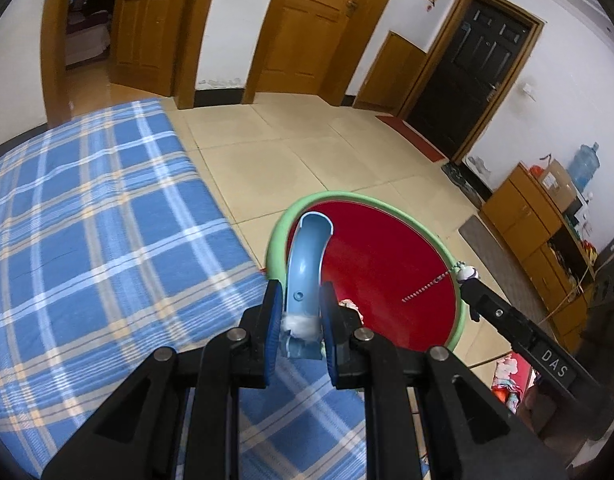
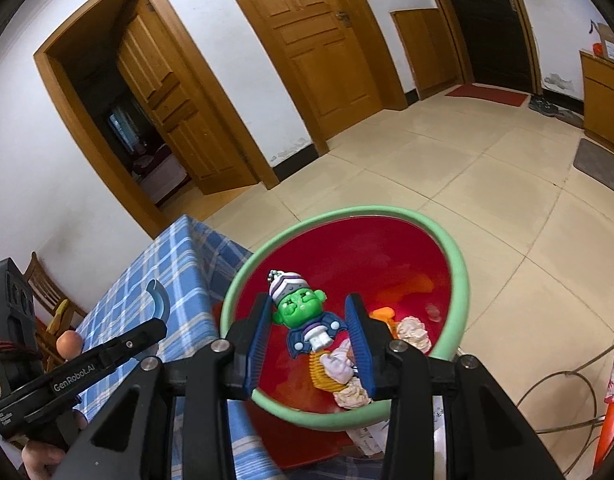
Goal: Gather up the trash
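Item 1, left side: left gripper (image 1: 301, 328), jaws fully closed on a curved pale-blue plastic channel piece (image 1: 305, 264), held near its lower end, where a wad of white fluff clings. The piece arcs upward, its free tip over the near rim of the bin.
Risk: the grip sits low on a long curved part; it may pivot between the pads, and if let go here it could catch the rim and fall onto the blue-and-white checked tablecloth (image 1: 87, 220).

Item 2, centre: round bin with pale-green rim (image 2: 459, 280) and red liner, standing just beside the table edge. Contents: crumpled white tissues (image 2: 415, 330) and orange scraps.

Item 3, right side: right gripper (image 2: 313, 330), jaws partly open and closed on a small green-faced toy figure with striped white-and-purple cap and dark-blue body (image 2: 305, 314), held by its body over the bin's opening. A bead chain hangs from its cap.
Risk: the chain may snag a finger on release, so the figure fails to drop.
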`<state>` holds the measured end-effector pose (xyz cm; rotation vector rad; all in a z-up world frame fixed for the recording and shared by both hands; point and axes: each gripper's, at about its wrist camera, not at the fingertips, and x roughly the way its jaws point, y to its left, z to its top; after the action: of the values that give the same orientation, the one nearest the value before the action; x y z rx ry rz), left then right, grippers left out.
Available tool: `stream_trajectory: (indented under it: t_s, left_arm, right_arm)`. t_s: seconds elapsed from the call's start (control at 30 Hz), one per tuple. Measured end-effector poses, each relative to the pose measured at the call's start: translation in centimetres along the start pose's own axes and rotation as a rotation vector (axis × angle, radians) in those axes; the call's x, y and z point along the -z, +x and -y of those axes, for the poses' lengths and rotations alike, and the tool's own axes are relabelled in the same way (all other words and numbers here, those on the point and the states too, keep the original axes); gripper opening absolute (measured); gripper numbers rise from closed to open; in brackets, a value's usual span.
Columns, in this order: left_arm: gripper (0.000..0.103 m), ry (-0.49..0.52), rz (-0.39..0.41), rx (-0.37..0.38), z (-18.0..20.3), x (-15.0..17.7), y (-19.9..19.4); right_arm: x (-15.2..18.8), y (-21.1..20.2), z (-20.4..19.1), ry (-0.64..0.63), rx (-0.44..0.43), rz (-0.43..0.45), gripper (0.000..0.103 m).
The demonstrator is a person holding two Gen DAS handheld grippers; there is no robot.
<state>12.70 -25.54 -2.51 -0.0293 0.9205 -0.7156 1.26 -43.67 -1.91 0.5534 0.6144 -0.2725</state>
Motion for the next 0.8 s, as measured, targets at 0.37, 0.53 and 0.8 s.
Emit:
stream_trajectory:
  t_s: [0.37, 0.53, 0.8]
  left_arm:
    - [0.018, 0.029, -0.070, -0.007, 1.5, 0.1, 4.0]
    - [0.018, 0.039, -0.093, -0.004, 2.0, 0.1, 5.2]
    - [0.037, 0.044, -0.078, -0.028, 2.1, -0.1, 4.8]
  right_arm:
    - [0.5, 1.6, 2.4, 0.037, 0.033, -0.041, 0.041]
    - [0.8, 2.3, 2.7, 0.043, 0.038, -0.062, 0.042]
    - [0.8, 2.2, 3.1, 0.055, 0.030, -0.060, 0.042]
